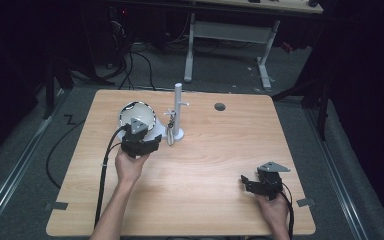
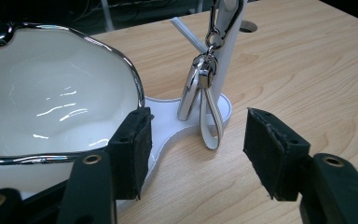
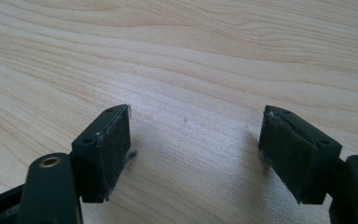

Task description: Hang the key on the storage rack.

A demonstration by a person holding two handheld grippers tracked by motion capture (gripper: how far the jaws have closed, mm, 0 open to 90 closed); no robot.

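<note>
A white bowl (image 1: 135,111) with a chrome rim (image 2: 56,93) stands at the table's back left. Just right of it rises a white peg stand (image 1: 178,107), whose flat base (image 2: 168,116) touches the bowl's foot. From a peg on the stand hangs a silver key fob (image 2: 193,91) on a clip, with a white strap loop (image 2: 213,123); it is also visible as a small hanging piece (image 1: 170,131). My left gripper (image 1: 150,141) is open just short of the strap, with nothing between its pads (image 2: 198,144). My right gripper (image 1: 245,183) rests open over bare wood (image 3: 196,140).
The wooden table (image 1: 205,165) has a round cable hole (image 1: 220,106) at the back right of the stand. Beyond the table stands a white desk frame (image 1: 230,35), and cables lie on the dark floor. The left gripper's cable trails down the table's left side.
</note>
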